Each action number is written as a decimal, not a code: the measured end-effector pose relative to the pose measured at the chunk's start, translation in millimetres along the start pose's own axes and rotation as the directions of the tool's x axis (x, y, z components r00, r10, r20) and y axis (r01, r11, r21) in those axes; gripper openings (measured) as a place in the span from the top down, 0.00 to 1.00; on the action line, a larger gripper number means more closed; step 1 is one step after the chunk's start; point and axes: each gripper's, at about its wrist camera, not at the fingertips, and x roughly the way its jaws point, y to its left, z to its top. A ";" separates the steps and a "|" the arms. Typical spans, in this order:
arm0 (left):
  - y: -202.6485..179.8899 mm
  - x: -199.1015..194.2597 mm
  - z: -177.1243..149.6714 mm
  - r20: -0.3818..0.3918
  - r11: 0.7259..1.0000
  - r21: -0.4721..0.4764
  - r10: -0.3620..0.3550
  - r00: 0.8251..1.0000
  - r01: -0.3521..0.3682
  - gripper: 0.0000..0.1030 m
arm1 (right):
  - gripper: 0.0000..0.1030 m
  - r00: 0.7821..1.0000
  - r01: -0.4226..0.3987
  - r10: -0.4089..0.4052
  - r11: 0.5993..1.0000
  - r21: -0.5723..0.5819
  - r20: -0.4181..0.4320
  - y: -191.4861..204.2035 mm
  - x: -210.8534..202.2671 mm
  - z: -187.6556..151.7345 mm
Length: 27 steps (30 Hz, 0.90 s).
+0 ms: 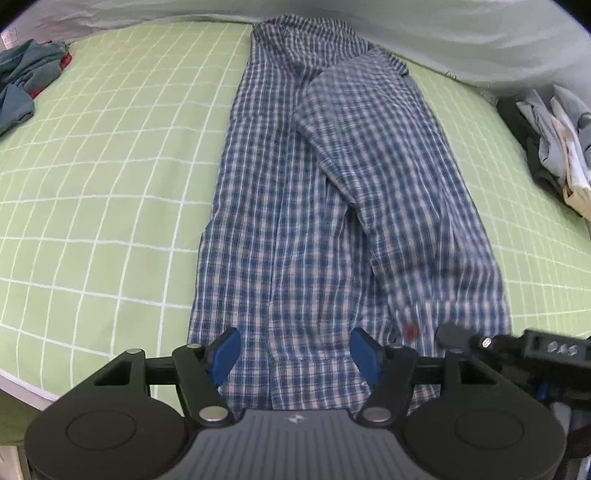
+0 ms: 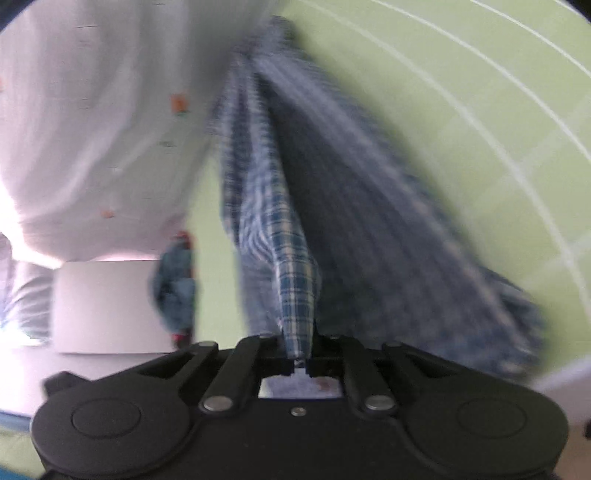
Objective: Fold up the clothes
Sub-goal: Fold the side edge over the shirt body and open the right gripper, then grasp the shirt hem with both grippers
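A blue and white plaid shirt lies lengthwise on the green checked bed sheet, its right side and sleeve folded in over the body. My left gripper hovers open over the shirt's near hem, blue pads apart with nothing pinched. The right gripper shows at the lower right of the left wrist view, at the edge of the folded flap. In the right wrist view my right gripper is shut on a fold of the plaid shirt, which stretches away, blurred.
A blue and red garment lies bunched at the far left of the bed. A pile of pale and dark clothes sits at the right edge. Grey bedding runs along the far side. A white box shows left.
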 end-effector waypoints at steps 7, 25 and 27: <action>2.9 5.9 -9.5 -0.012 0.996 0.058 0.074 0.997 -0.073 0.35 | 0.86 0.988 0.153 -0.153 0.987 -0.053 0.008 3.3 -4.3 -10.6; 35.5 9.4 -36.3 -0.019 0.998 0.035 0.062 0.998 -0.061 0.35 | 0.47 0.862 0.504 -0.447 0.699 -0.509 0.239 44.6 -16.9 -19.4; 37.3 10.7 -37.1 -0.027 0.998 0.034 0.049 0.998 -0.048 0.35 | 0.51 0.856 0.511 -0.458 0.674 -0.533 0.241 41.0 -18.4 -21.9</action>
